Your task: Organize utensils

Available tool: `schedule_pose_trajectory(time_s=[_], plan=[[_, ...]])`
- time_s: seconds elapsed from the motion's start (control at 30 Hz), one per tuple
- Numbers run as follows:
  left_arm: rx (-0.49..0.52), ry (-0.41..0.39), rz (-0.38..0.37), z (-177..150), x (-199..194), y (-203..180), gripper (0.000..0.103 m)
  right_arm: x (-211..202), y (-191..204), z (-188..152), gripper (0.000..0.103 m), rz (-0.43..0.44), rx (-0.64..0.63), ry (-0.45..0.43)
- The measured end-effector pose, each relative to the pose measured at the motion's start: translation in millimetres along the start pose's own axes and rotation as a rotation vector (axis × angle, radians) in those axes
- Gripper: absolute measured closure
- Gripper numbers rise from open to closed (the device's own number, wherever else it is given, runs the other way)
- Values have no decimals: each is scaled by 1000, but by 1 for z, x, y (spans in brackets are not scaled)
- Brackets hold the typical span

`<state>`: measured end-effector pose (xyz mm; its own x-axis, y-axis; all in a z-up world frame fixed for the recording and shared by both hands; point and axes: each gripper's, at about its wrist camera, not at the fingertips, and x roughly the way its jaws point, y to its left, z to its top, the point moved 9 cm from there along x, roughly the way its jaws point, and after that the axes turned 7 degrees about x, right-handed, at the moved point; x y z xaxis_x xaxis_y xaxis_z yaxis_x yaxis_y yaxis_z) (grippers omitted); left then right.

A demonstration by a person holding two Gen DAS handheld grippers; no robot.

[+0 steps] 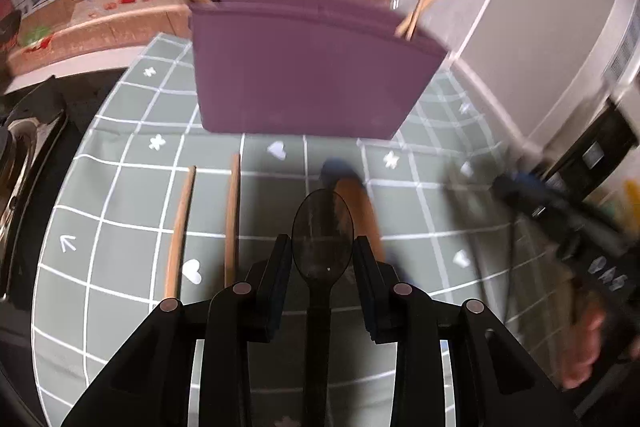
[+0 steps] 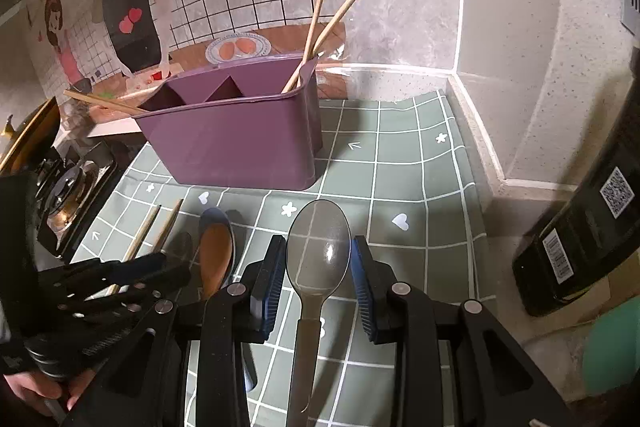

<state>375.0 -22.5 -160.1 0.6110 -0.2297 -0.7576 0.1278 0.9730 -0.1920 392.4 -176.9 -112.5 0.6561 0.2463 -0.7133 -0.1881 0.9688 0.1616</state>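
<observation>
Sorting is partway done: the purple caddy (image 2: 236, 135) stands at the back of the checked mat (image 2: 400, 163) on the counter, with a chopstick pair (image 2: 320, 31) upright in its right-end compartment and one more chopstick (image 2: 104, 103) slanted out of the left end. The middle compartments look empty from the right wrist view.

Still left on the mat, near the caddy's front: two chopsticks (image 1: 204, 223) lying side by side, a wooden spoon (image 2: 216, 251) over something blue, a dark spoon (image 1: 322, 227) and a clear spoon (image 2: 318, 247).

Left tool (image 1: 322, 259): jaws part-way apart, dark spoon's bowl between the pads, a gap visible on both sides, so no clamp is judged yet.

Right tool (image 2: 318, 267): jaws part-way apart around the clear spoon's bowl. Whether the pads press on it cannot be told; its handle runs back under the tool.

Estimate: under half stowed.
</observation>
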Motion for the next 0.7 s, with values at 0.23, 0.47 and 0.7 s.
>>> schedule_pose_trajectory(time_s=[0.23,0.47,0.7], plan=[[-19,-142,-1,17,-46,2,71,-18,7,0,73,-13,-17,-36],[13,-320,6,70,-110,-1,101,-68,21,41,73,-3,-15,-156],[-2,-456,-41,141,-168,6,101,-132,48,119,73,-33,-104,-329]])
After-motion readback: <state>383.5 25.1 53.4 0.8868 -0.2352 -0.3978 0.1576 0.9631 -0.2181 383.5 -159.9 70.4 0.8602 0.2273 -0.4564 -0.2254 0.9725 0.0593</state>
